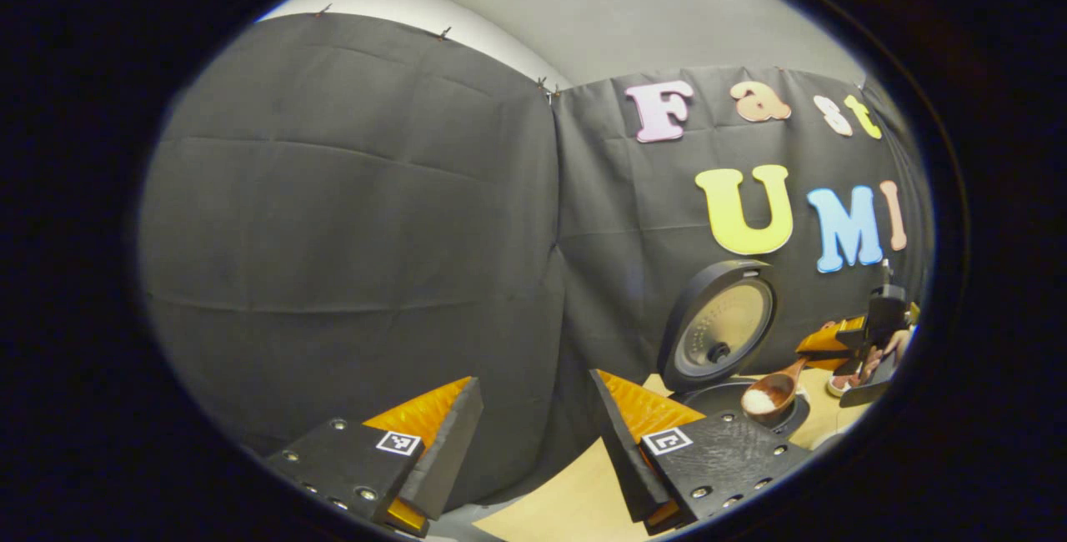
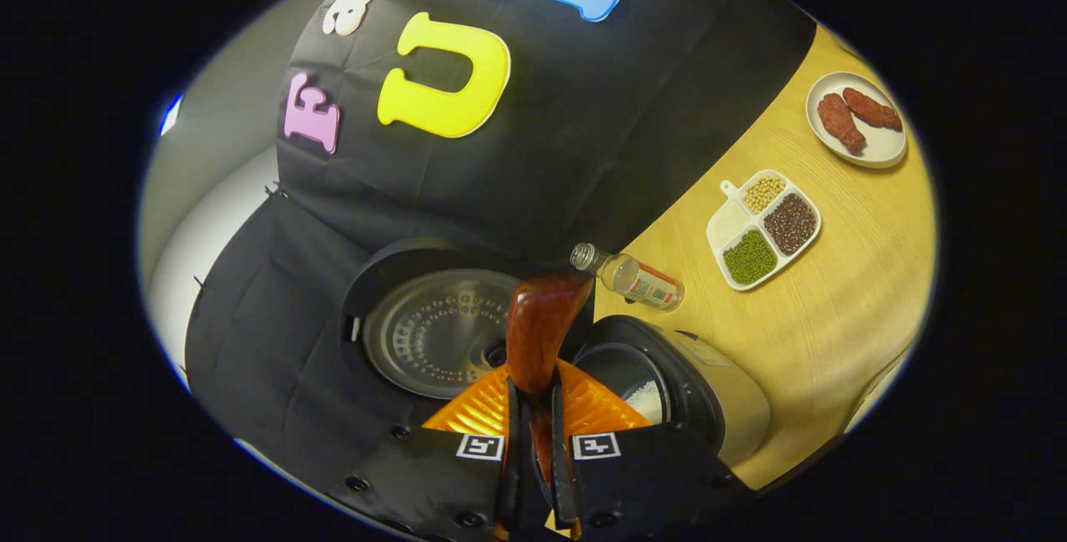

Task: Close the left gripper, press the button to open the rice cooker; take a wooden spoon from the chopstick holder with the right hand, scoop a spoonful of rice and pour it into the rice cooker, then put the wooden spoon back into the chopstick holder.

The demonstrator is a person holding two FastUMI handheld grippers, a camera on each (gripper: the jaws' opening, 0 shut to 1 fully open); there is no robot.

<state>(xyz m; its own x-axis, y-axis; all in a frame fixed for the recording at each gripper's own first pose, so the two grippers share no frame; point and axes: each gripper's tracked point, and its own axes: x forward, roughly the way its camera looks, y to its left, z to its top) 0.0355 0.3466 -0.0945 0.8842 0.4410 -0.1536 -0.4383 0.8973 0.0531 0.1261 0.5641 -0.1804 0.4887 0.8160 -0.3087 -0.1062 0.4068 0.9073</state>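
Observation:
The rice cooker [image 1: 717, 398] stands open at the right of the left gripper view, its round lid [image 1: 722, 327] upright. A wooden spoon [image 1: 772, 392] carrying white rice hovers over the pot, held by my right gripper [image 1: 821, 350]. My left gripper [image 1: 535, 388] is open and holds nothing, well to the left of the cooker. In the right gripper view my right gripper [image 2: 533, 398] is shut on the wooden spoon [image 2: 540, 321], above the open rice cooker [image 2: 717, 409]. White rice [image 2: 647, 397] shows in the pot, and the lid [image 2: 433, 329] stands beside it.
On the wooden table [image 2: 834, 317] a small bottle [image 2: 633, 277] lies just behind the cooker. Farther off are a divided dish [image 2: 763, 229] of beans and grains and a white plate [image 2: 857, 118] with two reddish pieces. A hand [image 1: 897, 347] holds the right gripper.

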